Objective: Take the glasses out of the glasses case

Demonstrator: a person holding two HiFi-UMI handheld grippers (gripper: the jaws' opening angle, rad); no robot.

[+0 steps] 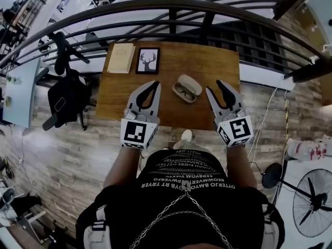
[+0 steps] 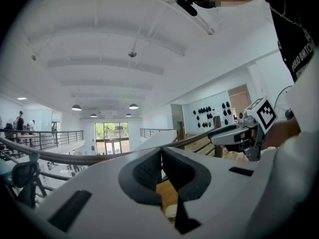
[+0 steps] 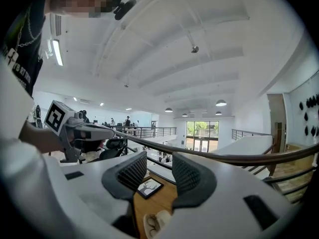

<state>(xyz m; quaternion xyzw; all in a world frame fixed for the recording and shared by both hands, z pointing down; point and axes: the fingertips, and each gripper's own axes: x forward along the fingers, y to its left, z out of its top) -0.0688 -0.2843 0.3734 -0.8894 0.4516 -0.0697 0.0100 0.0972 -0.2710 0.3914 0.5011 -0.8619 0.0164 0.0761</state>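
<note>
An open white glasses case [image 1: 188, 87] lies on the wooden table [image 1: 207, 66], with dark-rimmed glasses [image 1: 182, 90] inside its lower half. My left gripper [image 1: 155, 84] hovers just left of the case, its jaws closed together and empty. Just right of the case is my right gripper [image 1: 216, 88], its jaws apart with nothing between them. In the right gripper view the case [image 3: 154, 224] shows low between the open fingertips of that gripper [image 3: 159, 171]. In the left gripper view the pads of the gripper [image 2: 161, 152] meet at the tips, over the table [image 2: 167, 193].
A framed deer picture [image 1: 148, 60] and a pale booklet [image 1: 121, 57] lie at the table's far left. A dark railing [image 1: 171, 7] curves behind the table. A black bag on a chair [image 1: 65, 100] stands to the left, and a fan [image 1: 313, 201] at the lower right.
</note>
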